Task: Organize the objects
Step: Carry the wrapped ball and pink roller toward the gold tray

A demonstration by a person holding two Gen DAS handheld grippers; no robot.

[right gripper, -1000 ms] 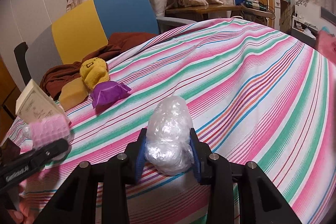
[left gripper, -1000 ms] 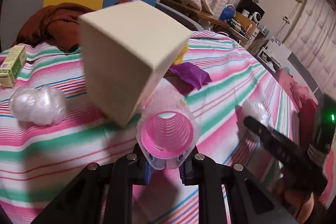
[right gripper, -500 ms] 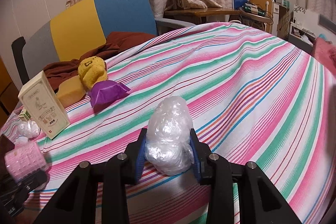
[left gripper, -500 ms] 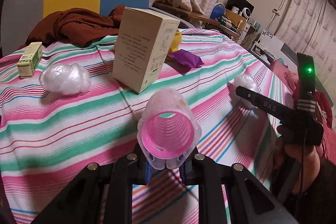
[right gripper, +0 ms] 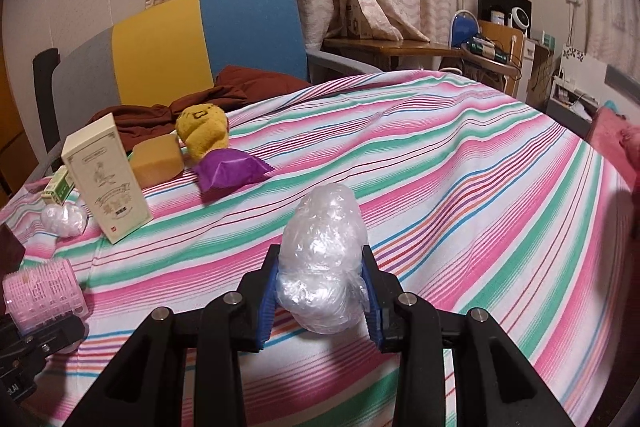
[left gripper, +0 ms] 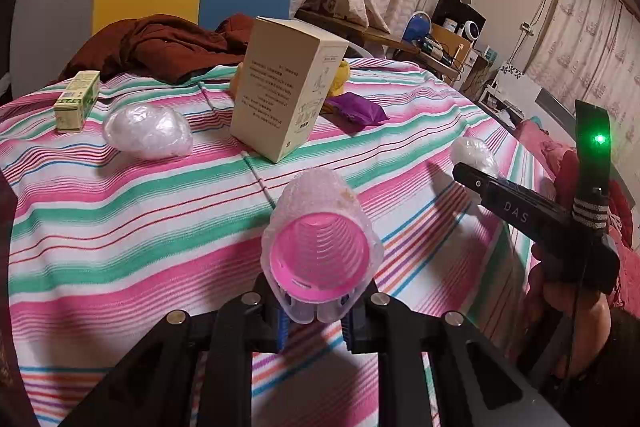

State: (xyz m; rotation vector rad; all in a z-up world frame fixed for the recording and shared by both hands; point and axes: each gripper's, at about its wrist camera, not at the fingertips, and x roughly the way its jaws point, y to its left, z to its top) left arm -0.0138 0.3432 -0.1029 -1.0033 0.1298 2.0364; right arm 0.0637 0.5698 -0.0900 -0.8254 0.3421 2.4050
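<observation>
While the left gripper (left gripper: pixel 316 311) clamps a pink hair roller (left gripper: pixel 320 247) above the striped tablecloth (left gripper: pixel 120 227), small green box (left gripper: pixel 77 101), plastic wad (left gripper: pixel 148 137), upright cream box (left gripper: pixel 286 87), purple packet (left gripper: pixel 358 109) sit beyond. Right gripper (right gripper: pixel 322 301) pinches a clear plastic ball (right gripper: pixel 324 259); sponge (right gripper: pixel 157 163) and yellow plush (right gripper: pixel 204 131) far left.

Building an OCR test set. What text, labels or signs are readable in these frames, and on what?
"DAS": white letters on the right gripper, seen from the left wrist.
Tall cream box: lines of print on its side and front, too small to read.
Small green and white box: printed, too blurred to read.
Left gripper: white letters at the right wrist frame's edge, cut off, unreadable.
</observation>
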